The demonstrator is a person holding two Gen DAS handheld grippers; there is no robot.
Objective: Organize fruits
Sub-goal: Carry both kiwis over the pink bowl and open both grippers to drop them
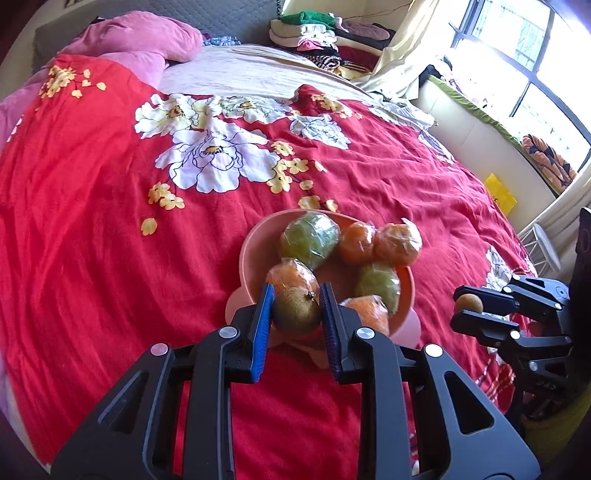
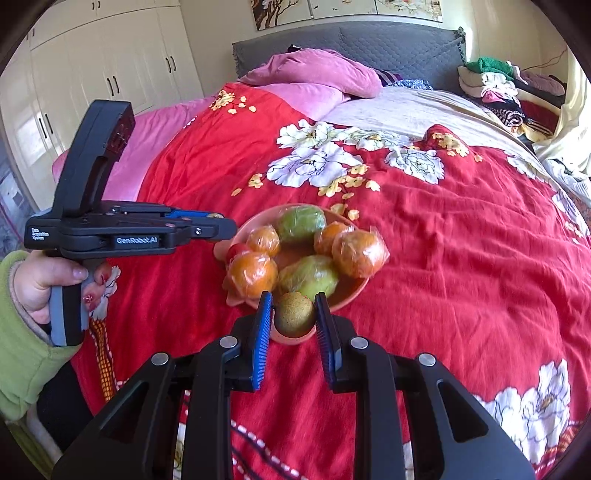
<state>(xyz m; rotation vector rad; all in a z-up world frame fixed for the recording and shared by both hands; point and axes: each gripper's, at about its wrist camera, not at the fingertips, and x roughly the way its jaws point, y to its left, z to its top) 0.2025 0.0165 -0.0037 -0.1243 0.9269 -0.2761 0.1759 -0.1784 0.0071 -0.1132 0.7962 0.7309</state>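
Each tool is clamped on a brown kiwi, the left tool (image 1: 296, 308) on one kiwi (image 1: 297, 312) and the right tool (image 2: 294, 312) on another kiwi (image 2: 294, 314), both just short of the pink bowl (image 2: 347, 295) of wrapped fruit on the bed (image 2: 461, 258).

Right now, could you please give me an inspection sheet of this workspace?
Surface: red floral bedspread, rumpled.
Job's things: pink bowl on the bedspread, holding wrapped oranges and wrapped green fruits; one brown kiwi in each gripper.
Clutter: pink pillows; folded clothes pile at the far corner.
Grippers: left gripper and right gripper both shut on a kiwi, near the bowl.
Cables: nothing seen.
Surroundings: white wardrobe, grey headboard, window; a hand in a green sleeve.
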